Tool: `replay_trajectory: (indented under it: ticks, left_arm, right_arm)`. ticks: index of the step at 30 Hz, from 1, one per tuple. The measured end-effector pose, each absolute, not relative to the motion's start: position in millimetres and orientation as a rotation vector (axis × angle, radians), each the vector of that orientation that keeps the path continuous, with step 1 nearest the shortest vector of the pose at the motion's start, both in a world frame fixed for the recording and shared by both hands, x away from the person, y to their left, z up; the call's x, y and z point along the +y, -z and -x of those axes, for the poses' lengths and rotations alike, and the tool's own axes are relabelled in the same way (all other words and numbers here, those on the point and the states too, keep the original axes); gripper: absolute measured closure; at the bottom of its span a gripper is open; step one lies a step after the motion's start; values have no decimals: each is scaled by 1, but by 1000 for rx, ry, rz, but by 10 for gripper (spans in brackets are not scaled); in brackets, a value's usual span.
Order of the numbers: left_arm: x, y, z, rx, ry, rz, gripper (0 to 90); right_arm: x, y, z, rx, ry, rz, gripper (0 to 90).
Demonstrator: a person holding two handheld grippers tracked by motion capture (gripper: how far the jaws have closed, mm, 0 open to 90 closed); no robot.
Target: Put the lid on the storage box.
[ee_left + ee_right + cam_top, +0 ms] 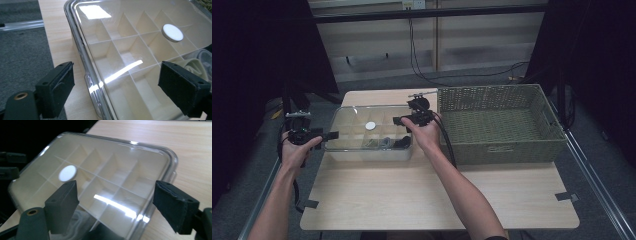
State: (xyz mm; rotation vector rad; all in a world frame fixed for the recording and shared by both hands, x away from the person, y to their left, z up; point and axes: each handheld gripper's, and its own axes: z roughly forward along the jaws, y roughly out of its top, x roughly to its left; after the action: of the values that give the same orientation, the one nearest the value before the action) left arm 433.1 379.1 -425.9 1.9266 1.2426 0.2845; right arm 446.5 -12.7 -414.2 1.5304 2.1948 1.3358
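I have the clear plastic lidded box with white dividers (368, 134) on the pale wooden table (437, 195), just beside the green woven basket (499, 122). My left gripper (331, 135) sits at its left end, my right gripper (401, 120) at its right end; both gape wide, gripping nothing.

Both tongs, left (331, 135) and right (398, 120) (arms extended), gape empty.

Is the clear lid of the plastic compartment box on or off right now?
On. The clear lid lies flat over the clear plastic compartment box, its rim meets the box edge, and light glares on its surface above the dividers.
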Motion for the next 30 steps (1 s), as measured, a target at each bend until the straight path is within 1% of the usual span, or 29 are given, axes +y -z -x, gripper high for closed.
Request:
replay_trajectory:
  ticks: [5, 8, 12, 22, 30]
  left_arm:
    - [380, 419, -417, 1229, -305, -1919, 118]
    - [381, 418, -409, 1248, -326, -1901, 97]
    - [380, 417, -401, 1243, -319, -1905, 63]
    - [375, 409, -383, 1222, -360, -1908, 65]
    - [373, 409, -359, 1200, -366, -1886, 68]
  right_arm:
    - [-11, 404, -435, 2228, -1389, -1433, 194]
    - [-13, 402, -429, 2243, -1384, -1406, 173]
    - [-20, 399, -423, 2252, -1397, -1396, 162]
    - [-33, 399, -406, 2273, -1402, -1345, 153]
    - [-37, 401, -389, 2284, -1431, -1295, 155]
